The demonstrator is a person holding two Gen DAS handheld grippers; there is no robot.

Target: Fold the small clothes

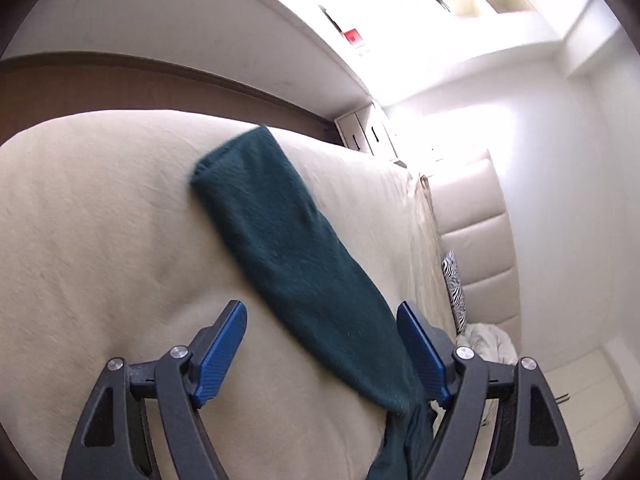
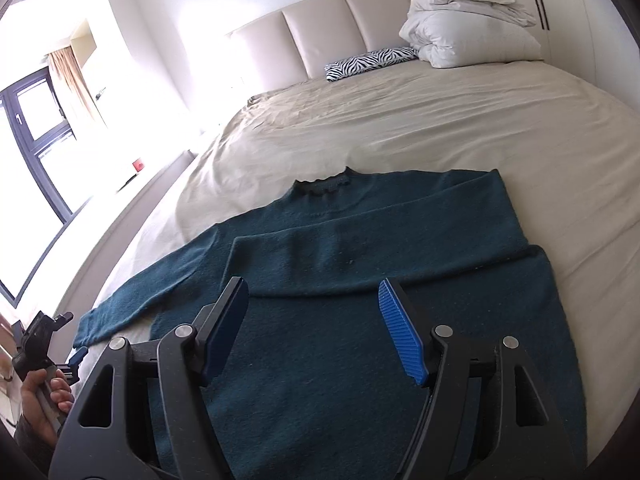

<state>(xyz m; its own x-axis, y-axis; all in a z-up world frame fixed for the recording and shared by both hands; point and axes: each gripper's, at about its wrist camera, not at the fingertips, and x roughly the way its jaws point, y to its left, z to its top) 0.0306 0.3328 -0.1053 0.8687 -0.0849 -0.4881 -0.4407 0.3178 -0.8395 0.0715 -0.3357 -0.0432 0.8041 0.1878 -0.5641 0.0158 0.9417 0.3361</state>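
Teal sweater [image 2: 360,280], beige sheet [image 2: 440,128], zebra-striped pillow [image 2: 370,62], blue-padded black right gripper [image 2: 314,328].

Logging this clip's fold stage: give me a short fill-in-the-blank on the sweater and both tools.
1. The teal sweater lies on a bed sheet coloured ____.
2. One sleeve is folded across the chest; the other sleeve lies stretched out ____ on the sheet.
3. Both the left tool and the right tool have their jaws ____, gripping nothing.
4. Near the headboard lies a small pillow with a ____ pattern.

Missing words: beige; flat; open; zebra
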